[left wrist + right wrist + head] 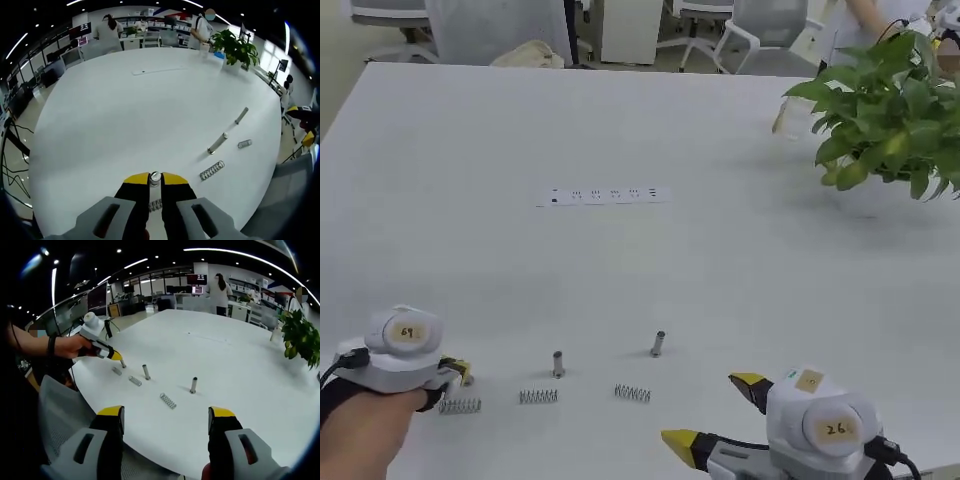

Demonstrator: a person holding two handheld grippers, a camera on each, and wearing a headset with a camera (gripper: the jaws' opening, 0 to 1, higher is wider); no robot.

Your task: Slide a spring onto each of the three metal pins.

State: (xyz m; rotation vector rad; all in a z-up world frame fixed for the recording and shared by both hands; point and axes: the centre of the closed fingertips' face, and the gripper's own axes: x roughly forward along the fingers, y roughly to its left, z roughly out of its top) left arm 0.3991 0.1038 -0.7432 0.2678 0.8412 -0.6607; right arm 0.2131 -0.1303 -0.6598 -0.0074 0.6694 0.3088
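The left hand-held gripper (155, 175) is clenched on the near pin (155, 178). This pin stands upright on the desk (125, 110), and its top shows between the yellow tips. The near spring (155, 204) lies flat on the desk under the jaws, just behind that pin and not on it.

To the right of this hand-held gripper the middle pin (218, 143) and the far pin (241, 115) stand upright and bare, apart from each other. The middle spring (212, 170) lies loose near the middle pin. The far spring (244, 144) lies loose further right, near the far pin. No pin carries a spring.

The right hand-held gripper (165, 412) is released, its jaws wide apart with nothing between them, and it sits at the near edge of the desk. The far spring is the closest thing ahead of it, with the far pin just beyond. The middle pin and middle spring lie further to its left. Past those, the left hand-held gripper reaches in from the person's hand (75, 346).

A power strip (602, 195) lies well beyond both hand-held grippers. A plant (885, 110) stands far ahead of the right one.
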